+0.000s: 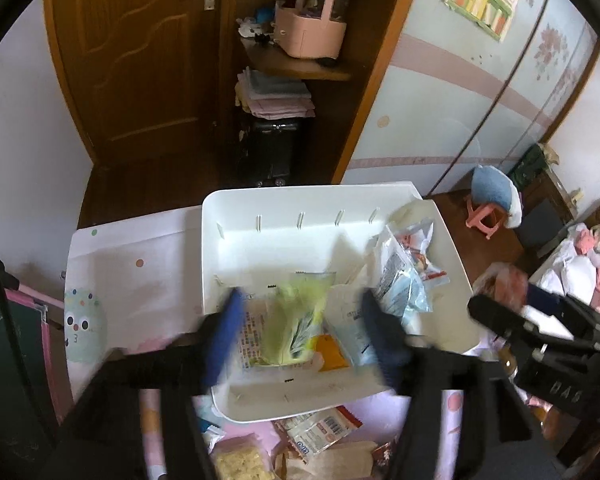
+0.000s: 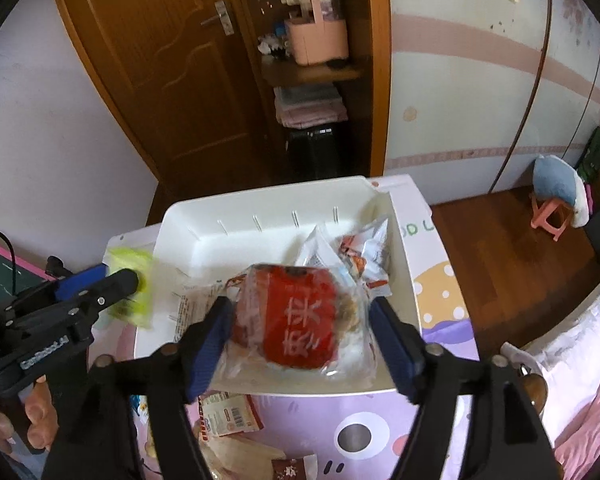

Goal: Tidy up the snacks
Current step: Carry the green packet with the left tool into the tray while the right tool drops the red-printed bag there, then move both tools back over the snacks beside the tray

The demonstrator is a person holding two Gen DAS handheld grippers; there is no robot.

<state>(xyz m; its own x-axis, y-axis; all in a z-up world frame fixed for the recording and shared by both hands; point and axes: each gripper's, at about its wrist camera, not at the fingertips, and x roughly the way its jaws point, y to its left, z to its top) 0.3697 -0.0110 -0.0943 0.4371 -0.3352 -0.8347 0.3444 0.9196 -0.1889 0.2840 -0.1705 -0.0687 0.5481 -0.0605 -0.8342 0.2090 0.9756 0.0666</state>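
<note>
Bedroom bench holds a white bin [image 2: 284, 216]; both tongs, left tongs [image 1: 300, 336] and right tongs [image 2: 300, 340], hang released directly above it, green packet [image 1: 296, 320] and red packet [image 2: 300, 320] dropping between their fingers.

At the frame's centre the left tongs [image 1: 300, 332] stand spread over a white bin [image 1: 236, 256], a yellow-green snack packet [image 1: 296, 320] loose between their blue pads [image 1: 226, 332].

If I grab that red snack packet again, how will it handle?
The red snack packet looks soft and crinkly, so it would probably flop. Its glossy clear wrap may slip between the pads. The lumpy contents look light, possibly crushable.
</note>
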